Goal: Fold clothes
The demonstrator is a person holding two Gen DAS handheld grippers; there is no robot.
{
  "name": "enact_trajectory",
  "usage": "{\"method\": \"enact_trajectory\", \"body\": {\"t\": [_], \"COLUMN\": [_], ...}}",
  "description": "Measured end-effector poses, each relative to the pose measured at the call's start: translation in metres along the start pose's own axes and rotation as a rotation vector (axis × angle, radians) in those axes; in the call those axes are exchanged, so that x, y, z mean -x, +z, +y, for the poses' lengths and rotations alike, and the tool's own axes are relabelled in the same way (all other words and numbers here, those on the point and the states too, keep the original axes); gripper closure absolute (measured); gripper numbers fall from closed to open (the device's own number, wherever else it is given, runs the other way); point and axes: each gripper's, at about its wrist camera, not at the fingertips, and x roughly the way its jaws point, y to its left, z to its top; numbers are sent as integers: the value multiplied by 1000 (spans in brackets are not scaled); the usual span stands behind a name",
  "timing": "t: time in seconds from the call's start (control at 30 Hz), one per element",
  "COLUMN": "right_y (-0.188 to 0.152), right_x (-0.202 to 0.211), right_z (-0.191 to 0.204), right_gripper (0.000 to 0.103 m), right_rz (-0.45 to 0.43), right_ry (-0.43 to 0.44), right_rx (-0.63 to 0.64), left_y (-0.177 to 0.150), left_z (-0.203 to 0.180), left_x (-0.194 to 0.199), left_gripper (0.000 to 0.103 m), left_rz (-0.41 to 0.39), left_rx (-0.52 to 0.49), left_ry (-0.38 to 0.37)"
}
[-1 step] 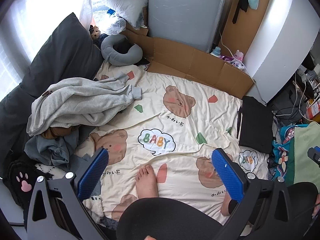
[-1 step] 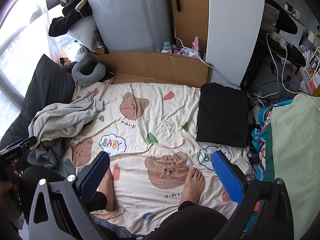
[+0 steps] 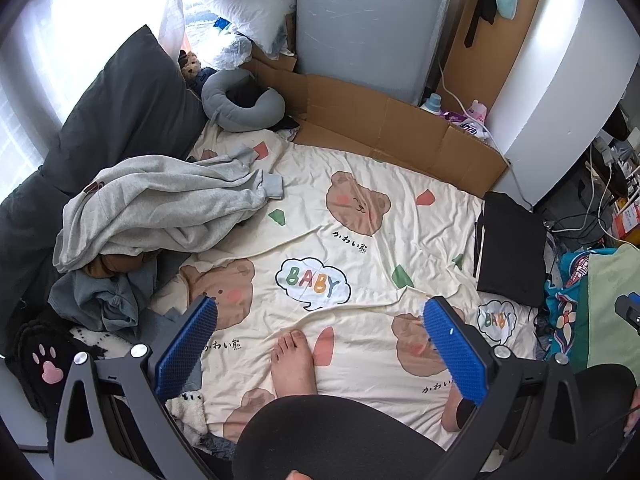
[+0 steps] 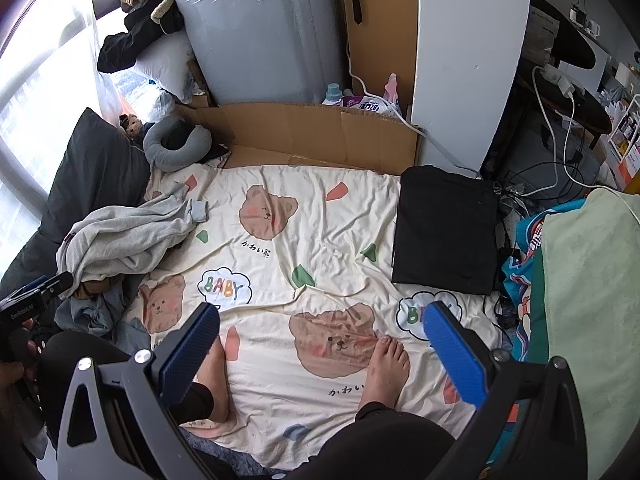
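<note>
plainly, from the left wrist, the left gripper (image 3: 320,344) hangs with its jaws spread wide and empty above the cream bear-print sheet (image 3: 360,248). ahead and to its left a crumpled grey sweatshirt (image 3: 160,208) tops a heap of clothes; ahead to its right lies a folded black garment (image 3: 512,248). a bare foot (image 3: 294,364) rests between the fingers.

from the right wrist, the right gripper (image 4: 322,350) is likewise wide apart, holding nothing. the black garment (image 4: 444,232) lies ahead right, the sweatshirt (image 4: 128,236) far left, flattened cardboard (image 4: 320,136) beyond the sheet.

Sweatshirt (image 3: 160,208) left, folded garment (image 4: 444,228) right.
</note>
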Motion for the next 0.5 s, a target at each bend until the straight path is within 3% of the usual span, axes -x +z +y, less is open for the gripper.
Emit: {"method": "enact_trajectory", "body": {"t": [0.5], "right_y": [1], "right_x": [2], "right_z": [-3], "right_gripper": [0], "right_rz": [-7], "right_ry": [-3], "right_rx": [-7], "left_y": [1], "left_z": [-2], "left_x": [0], "left_gripper": [0], "left_rz": [-3], "left_rx": [-3], "left_ry": [-1]}}
